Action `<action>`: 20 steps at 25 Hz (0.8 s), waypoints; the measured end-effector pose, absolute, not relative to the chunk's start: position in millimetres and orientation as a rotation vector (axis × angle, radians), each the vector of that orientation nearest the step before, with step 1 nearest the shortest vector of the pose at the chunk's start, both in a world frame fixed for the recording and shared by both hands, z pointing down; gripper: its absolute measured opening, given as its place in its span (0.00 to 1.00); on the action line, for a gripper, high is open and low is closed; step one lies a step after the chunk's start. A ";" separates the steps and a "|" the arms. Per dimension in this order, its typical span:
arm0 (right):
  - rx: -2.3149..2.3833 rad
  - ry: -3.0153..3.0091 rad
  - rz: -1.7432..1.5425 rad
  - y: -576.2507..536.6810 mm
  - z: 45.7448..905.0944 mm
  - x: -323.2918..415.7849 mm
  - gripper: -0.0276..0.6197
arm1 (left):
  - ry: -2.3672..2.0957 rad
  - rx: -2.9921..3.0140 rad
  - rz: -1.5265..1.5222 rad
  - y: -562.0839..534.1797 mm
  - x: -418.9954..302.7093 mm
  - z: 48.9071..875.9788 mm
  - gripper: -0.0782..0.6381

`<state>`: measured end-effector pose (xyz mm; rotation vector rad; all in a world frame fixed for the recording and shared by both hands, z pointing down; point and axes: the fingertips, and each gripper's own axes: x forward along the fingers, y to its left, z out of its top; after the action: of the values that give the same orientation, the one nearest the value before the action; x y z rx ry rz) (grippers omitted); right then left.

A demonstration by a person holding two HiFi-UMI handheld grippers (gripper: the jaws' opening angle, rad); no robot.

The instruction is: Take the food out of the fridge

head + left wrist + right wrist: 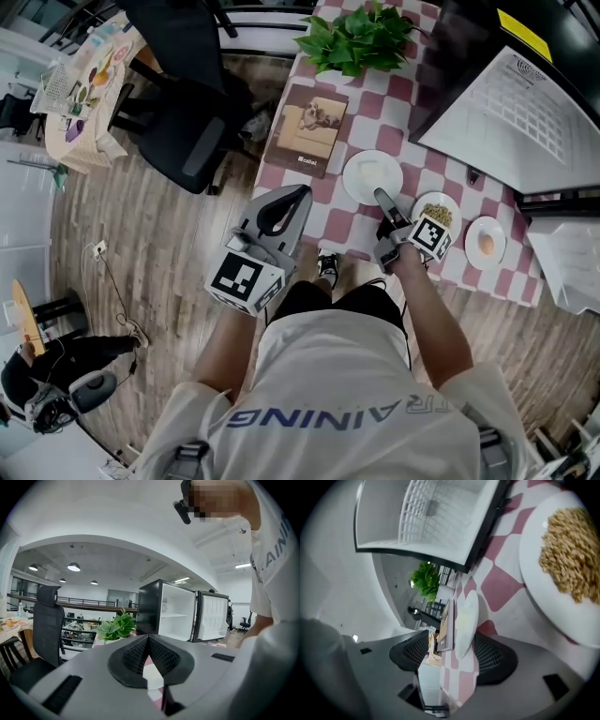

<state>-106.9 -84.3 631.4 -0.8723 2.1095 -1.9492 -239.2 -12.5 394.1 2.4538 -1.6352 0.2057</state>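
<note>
- The right gripper [452,645] is held with its jaws spread and nothing is pinched; the rim of a white plate [372,174] is seen just ahead of the gap.
- The left gripper [148,640] is kept clenched and empty near the table's edge.
- 3 plates are set on the checkered tablecloth [323,214], outside the fridge [525,122]: the white plate, a plate of grains [437,215] just beside the right gripper, and a small plate [486,243] with 1 pale orange item.
- The fridge door is left open beyond the plates.
</note>
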 end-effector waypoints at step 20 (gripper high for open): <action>-1.001 3.608 -1.270 -37.4 674.4 -122.8 0.50 | -1.619 2.445 0.185 -14.1 -236.8 394.4 0.12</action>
<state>-122.8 -37.4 674.4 -1.0014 3.6079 -1.2701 -236.8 -14.1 394.4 2.4448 -1.6188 0.1853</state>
